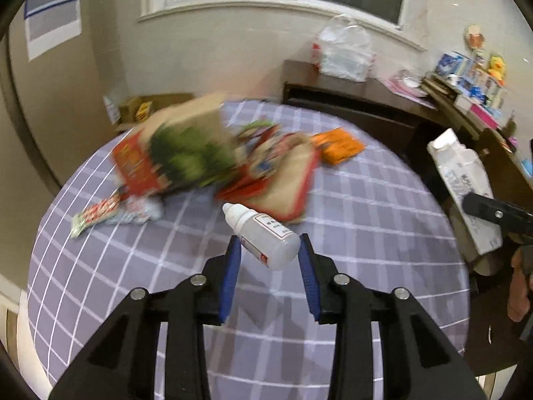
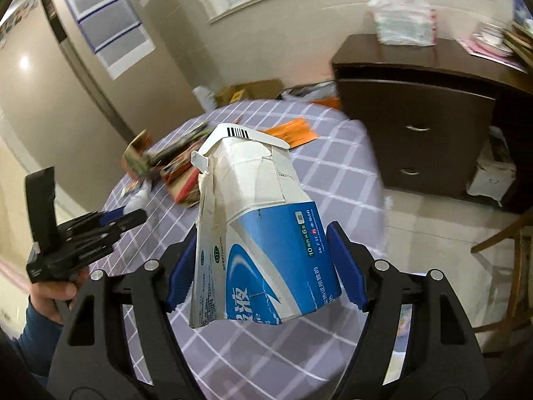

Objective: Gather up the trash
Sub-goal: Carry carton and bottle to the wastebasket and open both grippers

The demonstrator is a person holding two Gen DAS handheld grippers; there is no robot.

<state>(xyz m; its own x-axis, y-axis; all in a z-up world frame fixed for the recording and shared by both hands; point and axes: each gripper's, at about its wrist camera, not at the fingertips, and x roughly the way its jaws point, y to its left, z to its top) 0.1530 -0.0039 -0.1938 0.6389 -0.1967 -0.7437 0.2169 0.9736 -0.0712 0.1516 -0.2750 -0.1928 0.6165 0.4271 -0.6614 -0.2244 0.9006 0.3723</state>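
Two grippers each held a piece of trash above the checked tablecloth (image 1: pixel 349 200). The left gripper (image 1: pixel 269 250) had its jaws narrowed on a small white bottle (image 1: pixel 263 236), nozzle pointing far-left. The right gripper (image 2: pixel 263 260) clamped wide on a torn blue-and-white carton (image 2: pixel 260 233). Blurred wrappers (image 1: pixel 186 156) lay farther back.

Left gripper (image 1: pixel 269 250) clamps small white dropper bottle (image 1: pixel 263 236) above checked surface (image 1: pixel 366 233); blurred wrappers (image 1: pixel 200 160) behind.
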